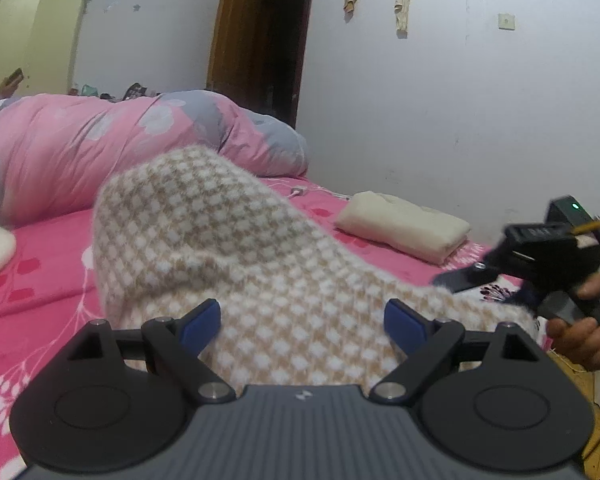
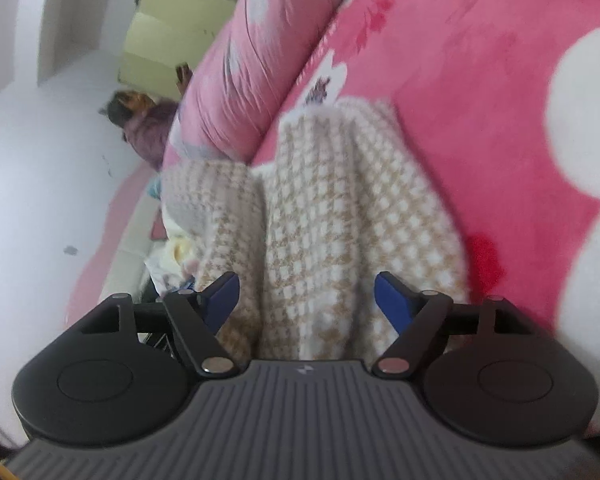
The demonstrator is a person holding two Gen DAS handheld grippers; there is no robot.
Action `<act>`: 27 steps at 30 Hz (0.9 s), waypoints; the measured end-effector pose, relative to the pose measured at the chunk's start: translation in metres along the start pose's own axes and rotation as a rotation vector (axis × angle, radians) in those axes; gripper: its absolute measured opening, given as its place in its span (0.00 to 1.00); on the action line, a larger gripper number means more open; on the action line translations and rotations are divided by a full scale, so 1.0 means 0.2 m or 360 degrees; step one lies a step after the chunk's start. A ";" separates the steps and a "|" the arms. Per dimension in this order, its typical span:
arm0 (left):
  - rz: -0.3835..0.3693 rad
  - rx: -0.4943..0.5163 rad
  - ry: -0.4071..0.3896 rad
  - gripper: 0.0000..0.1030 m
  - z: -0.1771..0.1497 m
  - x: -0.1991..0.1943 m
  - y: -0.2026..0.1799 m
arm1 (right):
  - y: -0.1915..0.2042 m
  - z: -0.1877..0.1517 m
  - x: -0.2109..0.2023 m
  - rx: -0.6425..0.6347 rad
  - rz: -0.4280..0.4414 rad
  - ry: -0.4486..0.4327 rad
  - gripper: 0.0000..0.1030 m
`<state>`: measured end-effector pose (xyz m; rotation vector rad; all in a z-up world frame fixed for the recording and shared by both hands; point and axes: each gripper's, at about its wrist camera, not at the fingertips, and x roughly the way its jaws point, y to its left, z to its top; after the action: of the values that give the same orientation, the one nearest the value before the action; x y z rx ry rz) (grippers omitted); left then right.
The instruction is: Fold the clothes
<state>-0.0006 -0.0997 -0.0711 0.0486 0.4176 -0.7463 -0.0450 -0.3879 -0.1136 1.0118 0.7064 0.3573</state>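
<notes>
With both the left tongs [image 1: 302, 326] and right tongs [image 2: 306, 300] spread apart and gripping nothing, the checked knit garment [image 1: 228, 248] lay heaped on the pink bed [image 1: 56, 256], apparently released for regrasping.

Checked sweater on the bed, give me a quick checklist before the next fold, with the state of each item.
1. Left gripper open around the checked sweater: ok, pads apart, not pinching.
2. Right gripper open: ok, cloth lies between the pads, unpinched.
3. Sweater lying flat: not ok, it humps up in folds.
4. Folded cream garment clear of the sweater: ok.
5. White cable clear: ok, beyond the sweater.
6. Sleeves tucked in: cannot tell.
</notes>
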 end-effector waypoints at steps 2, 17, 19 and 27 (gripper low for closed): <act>0.0009 -0.0020 -0.0008 0.87 0.00 -0.02 0.00 | 0.04 0.02 0.06 -0.0030 0.0030 0.0054 0.81; -0.0001 0.0008 -0.0059 0.88 -0.07 -0.01 -0.01 | 0.31 0.04 0.21 -0.0304 -0.0070 0.0120 0.74; -0.0005 -0.0003 -0.0074 0.88 -0.08 -0.01 -0.01 | 0.40 0.05 0.31 -0.0451 -0.0198 0.0172 0.68; 0.0004 -0.0180 -0.0230 0.88 -0.08 -0.14 0.15 | 0.73 0.00 0.50 -0.0876 -0.0341 0.0216 0.28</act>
<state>-0.0055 -0.0566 -0.0786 -0.1102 0.3210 -0.7174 0.0351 -0.2570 -0.0238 0.3897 0.7746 0.4059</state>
